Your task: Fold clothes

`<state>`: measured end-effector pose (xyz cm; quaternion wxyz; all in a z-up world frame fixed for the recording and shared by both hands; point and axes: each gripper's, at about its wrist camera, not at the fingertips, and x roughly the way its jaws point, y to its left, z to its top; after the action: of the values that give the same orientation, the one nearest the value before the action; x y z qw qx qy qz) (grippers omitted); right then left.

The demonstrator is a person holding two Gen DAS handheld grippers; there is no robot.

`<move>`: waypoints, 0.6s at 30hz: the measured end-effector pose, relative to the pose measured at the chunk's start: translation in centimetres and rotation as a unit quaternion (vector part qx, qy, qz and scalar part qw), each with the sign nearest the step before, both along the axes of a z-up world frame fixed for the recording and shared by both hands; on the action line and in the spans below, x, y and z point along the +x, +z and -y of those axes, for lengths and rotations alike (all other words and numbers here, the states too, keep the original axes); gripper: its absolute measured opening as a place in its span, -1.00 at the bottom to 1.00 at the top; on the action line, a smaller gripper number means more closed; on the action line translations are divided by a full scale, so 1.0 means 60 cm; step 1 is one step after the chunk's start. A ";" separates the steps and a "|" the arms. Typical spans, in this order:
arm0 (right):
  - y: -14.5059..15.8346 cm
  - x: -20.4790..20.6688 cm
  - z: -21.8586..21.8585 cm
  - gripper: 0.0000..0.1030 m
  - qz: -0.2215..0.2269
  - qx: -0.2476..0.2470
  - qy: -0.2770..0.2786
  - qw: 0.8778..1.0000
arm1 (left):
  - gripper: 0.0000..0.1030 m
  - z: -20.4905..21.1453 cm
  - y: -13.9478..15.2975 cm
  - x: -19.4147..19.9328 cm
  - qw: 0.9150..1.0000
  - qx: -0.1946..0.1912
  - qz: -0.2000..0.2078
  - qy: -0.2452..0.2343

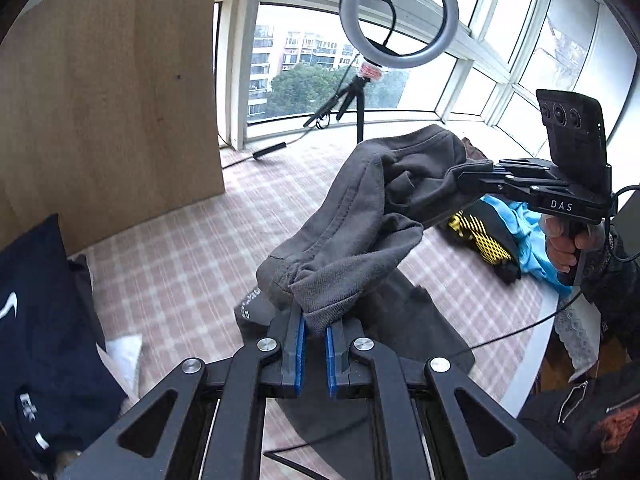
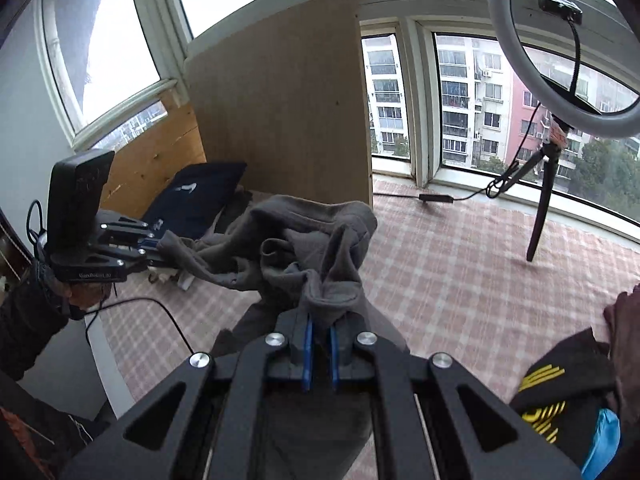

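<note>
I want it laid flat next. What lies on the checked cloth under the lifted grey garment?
The grey garment hangs from both tools. Directly below lies a dark garment on the checked cloth; it occupies the landing spot.

The garment (image 1: 360,216) is dark grey. The cloth (image 1: 192,248) on the surface is checked in pale pink and white. A navy top (image 1: 36,320) at the left carries white marks. At the right lie a black piece with yellow mesh print (image 1: 484,240) and bright blue fabric (image 1: 528,236). Each black hand-held gripper (image 1: 316,336) has blue pads (image 1: 301,344). The board (image 1: 104,92) is light wood.
</note>
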<state>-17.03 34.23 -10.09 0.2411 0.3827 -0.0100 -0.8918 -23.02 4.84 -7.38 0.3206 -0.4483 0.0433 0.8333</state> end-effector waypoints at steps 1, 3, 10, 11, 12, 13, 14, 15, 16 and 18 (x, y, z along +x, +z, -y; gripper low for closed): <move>-0.015 0.020 0.002 -0.88 0.007 0.006 -0.001 1.000 | -0.86 0.002 -0.008 0.019 1.000 -0.002 0.006 -0.004; -0.046 0.062 0.004 -0.88 0.026 0.013 -0.004 1.000 | -0.86 0.008 -0.032 0.050 1.000 -0.007 0.022 -0.011; -0.142 0.193 -0.006 -0.72 0.156 0.092 -0.021 0.983 | -0.76 0.055 -0.125 0.188 0.989 -0.071 0.131 -0.019; -0.132 0.212 -0.016 -0.69 0.155 0.082 -0.026 0.984 | -0.75 0.068 -0.123 0.205 0.988 -0.073 0.138 -0.015; -0.115 0.231 -0.028 -0.65 0.147 0.069 -0.031 0.986 | -0.70 0.080 -0.119 0.221 0.987 -0.075 0.142 -0.010; -0.099 0.246 -0.040 -0.46 0.141 0.053 -0.037 0.988 | -0.68 0.090 -0.112 0.233 0.986 -0.076 0.146 -0.005; -0.084 0.259 -0.052 -0.23 0.140 0.033 -0.043 0.989 | -0.68 0.098 -0.104 0.242 0.986 -0.076 0.147 -0.002; -0.071 0.270 -0.064 -0.17 0.142 0.007 -0.047 0.989 | -0.64 0.104 -0.095 0.251 0.986 -0.076 0.148 0.000; -0.062 0.278 -0.074 -0.17 0.146 -0.021 -0.048 0.988 | -0.61 0.107 -0.088 0.256 0.987 -0.078 0.143 0.002; -0.047 0.288 -0.087 -0.17 0.150 -0.092 -0.044 0.983 | -0.61 0.103 -0.076 0.258 0.989 -0.079 0.127 0.005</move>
<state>0.27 39.46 -12.93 0.2313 0.4877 -0.1448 -0.8293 -7.55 -1.37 -11.92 0.2828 -0.5749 0.0659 0.7650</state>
